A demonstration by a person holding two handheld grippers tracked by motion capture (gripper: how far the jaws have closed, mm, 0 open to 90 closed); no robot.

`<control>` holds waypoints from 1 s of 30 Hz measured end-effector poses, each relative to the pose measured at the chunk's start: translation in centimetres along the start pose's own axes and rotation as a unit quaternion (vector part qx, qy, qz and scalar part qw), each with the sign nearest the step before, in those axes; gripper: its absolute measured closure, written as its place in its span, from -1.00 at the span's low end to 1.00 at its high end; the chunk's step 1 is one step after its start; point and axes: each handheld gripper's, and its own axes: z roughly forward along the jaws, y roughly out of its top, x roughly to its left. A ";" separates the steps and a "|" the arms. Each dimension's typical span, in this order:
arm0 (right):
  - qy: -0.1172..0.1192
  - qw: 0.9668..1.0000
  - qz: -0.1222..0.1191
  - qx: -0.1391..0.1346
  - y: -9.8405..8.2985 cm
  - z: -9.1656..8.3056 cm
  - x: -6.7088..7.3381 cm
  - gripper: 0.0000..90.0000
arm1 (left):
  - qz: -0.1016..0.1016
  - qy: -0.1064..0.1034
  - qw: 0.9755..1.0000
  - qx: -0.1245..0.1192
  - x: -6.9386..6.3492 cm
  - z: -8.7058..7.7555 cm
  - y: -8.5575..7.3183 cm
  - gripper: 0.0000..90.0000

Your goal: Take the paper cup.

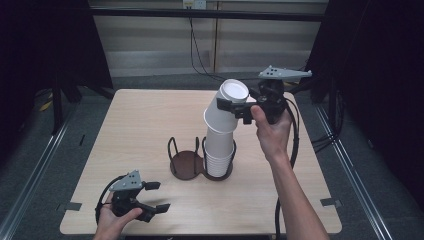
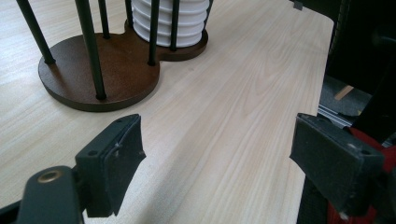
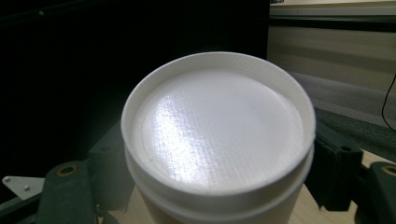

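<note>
The right gripper (image 1: pixel 239 107) is gripping the topmost paper cup (image 1: pixel 226 111) near its upturned base, with one jaw pressing on each side of the cup wall. The cup is sitting upside down and tilting toward the right gripper, and its lower part is still overlapping the stack of cups (image 1: pixel 219 152) beneath it. In the right gripper view, the cup's round white base (image 3: pixel 217 122) is sitting between the two jaws. The stack is standing in the right-hand bay of the two-bay wire cup holder (image 1: pixel 186 164) at the middle of the table (image 1: pixel 140 125). The holder's left bay is showing its bare brown base. The left gripper (image 1: pixel 156 197) is resting near the table's front left corner, well apart from the holder. Its jaws are standing partly open and are holding nothing.
</note>
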 end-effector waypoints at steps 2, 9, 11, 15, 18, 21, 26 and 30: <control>0.002 1.000 0.001 -0.004 0.2 -0.3 0.0 -0.48 | 0.001 0.005 1.000 0.003 -0.1 0.0 0.0 -0.62; 0.000 1.000 0.006 -0.020 0.5 -1.6 -0.4 -0.49 | 0.009 0.012 1.000 0.004 -0.3 0.3 0.1 -0.60; -0.004 1.000 0.006 -0.020 0.5 -1.9 -0.5 -0.48 | 0.010 0.013 1.000 0.004 -0.3 0.3 0.1 -0.59; -0.010 1.000 0.005 -0.017 0.3 -2.5 -0.7 -0.48 | 0.000 0.011 1.000 -0.001 -0.2 0.3 0.0 -0.52; -0.015 1.000 0.007 -0.015 0.2 -2.9 -1.0 -0.48 | -0.006 0.014 1.000 0.002 -0.1 0.3 0.0 -0.49; -0.020 1.000 0.007 -0.014 0.0 -3.5 -1.2 -0.48 | -0.005 0.017 1.000 0.000 0.0 0.3 0.0 -0.50; -0.028 0.999 0.011 -0.011 -0.3 -4.6 -1.6 -0.48 | -0.009 0.015 1.000 -0.005 0.0 0.3 0.1 -0.50; -0.034 0.999 0.013 -0.007 -0.6 -5.4 -1.7 -0.48 | -0.007 0.012 1.000 -0.001 0.0 0.6 0.2 -0.50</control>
